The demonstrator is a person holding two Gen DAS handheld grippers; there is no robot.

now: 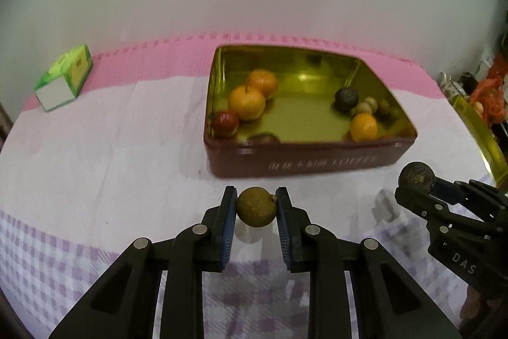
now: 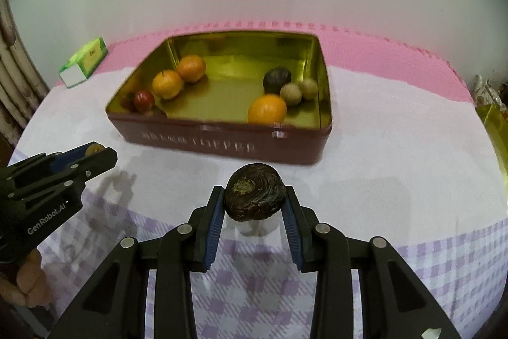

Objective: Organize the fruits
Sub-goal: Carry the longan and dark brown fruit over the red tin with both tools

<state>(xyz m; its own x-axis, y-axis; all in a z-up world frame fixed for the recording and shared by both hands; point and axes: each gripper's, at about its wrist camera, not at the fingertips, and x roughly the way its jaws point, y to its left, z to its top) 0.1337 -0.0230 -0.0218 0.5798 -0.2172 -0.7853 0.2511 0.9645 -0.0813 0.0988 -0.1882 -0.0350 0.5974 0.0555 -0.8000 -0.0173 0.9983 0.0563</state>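
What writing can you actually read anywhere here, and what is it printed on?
"TOFFEE": front wall of the red tin; the characters before it are blurred.
"GenRobot.AI": side of the left gripper, seen from the right wrist camera.
"DAS": side of the right gripper, seen from the left wrist camera; the rest is cut off.
Green tissue box: the print is too small to read.

The right gripper (image 2: 255, 205) pinches a dark wrinkled fruit (image 2: 255, 197) above the cloth (image 2: 397, 189), just in front of the tin (image 2: 222, 145). Inside the tin lie 3 oranges, 1 red fruit (image 2: 143, 100), 1 dark fruit (image 2: 277, 80) and 2 pale balls. The left gripper (image 2: 95, 152) sits at the left, clamping something small. A green box (image 2: 84, 61) stands far left.
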